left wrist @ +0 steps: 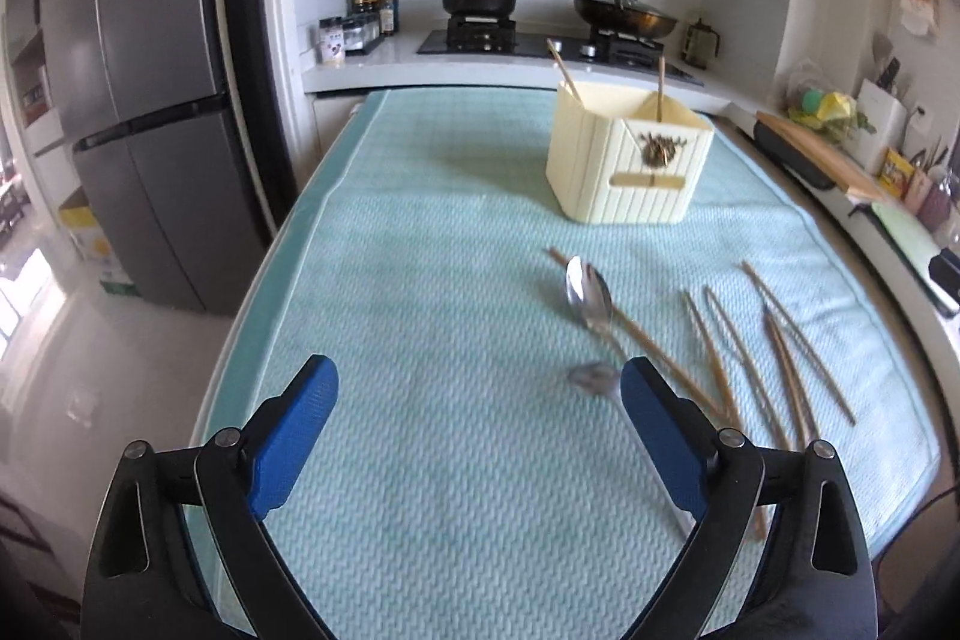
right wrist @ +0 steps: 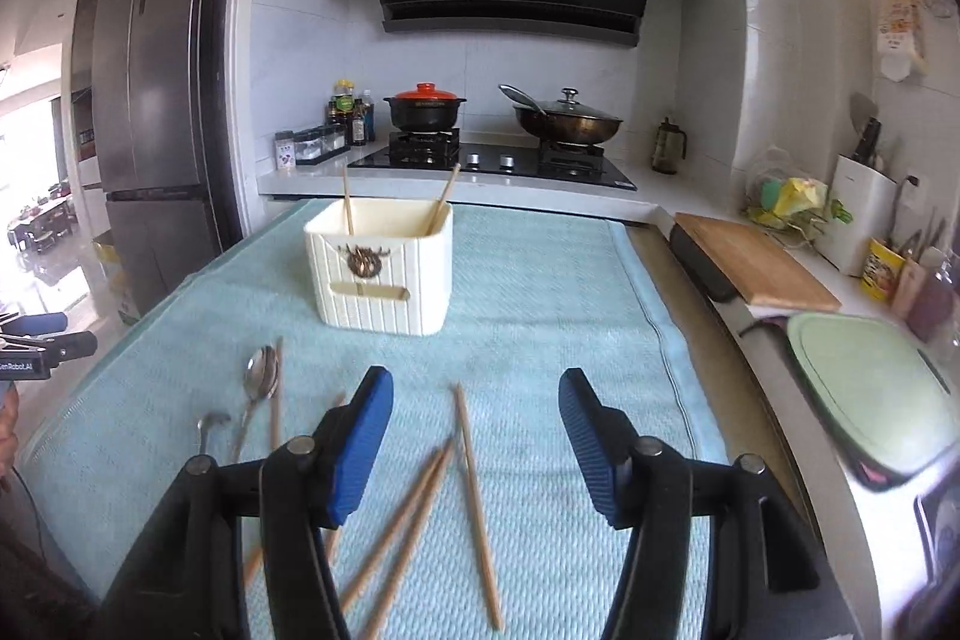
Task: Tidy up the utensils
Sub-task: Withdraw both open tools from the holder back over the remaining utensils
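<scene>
Left wrist view. Left gripper (left wrist: 479, 430) low centre of frame, jaws spread wide, nothing between the pads, only bare teal mat (left wrist: 420, 232) beneath. Cream holder (left wrist: 627, 160) stands upper right of centre on the mat, two chopsticks already upright in it (left wrist: 567, 73). Large spoon (left wrist: 587, 293) lies right of centre, its bowl toward the holder, with one chopstick running under or beside it; I cannot tell which. A smaller spoon (left wrist: 591, 376) sits blurred, just beside the right pad. More loose chopsticks (left wrist: 774, 340) fan out at lower right.

Judgement: the next pick on this side is probably a spoon. Grip the handle rather than the bowl, and keep the pads clear of the neighbouring chopstick so only one item lifts.

Right wrist view. Right gripper (right wrist: 476, 442) low centre, jaws released partway, holding nothing. One chopstick (right wrist: 477, 496) lies on the mat in the gap between the pads, untouched, and a pair (right wrist: 408, 520) lies just to its left, near it at the top end. Holder (right wrist: 379, 268) sits upper left of centre; spoons (right wrist: 261, 379) at left.

Judgement: the single chopstick is the easy target. Come down straddling it across its length near the middle and close squarely, or it may roll or tip when lifted. Drop it tip-first beside those already standing.
</scene>
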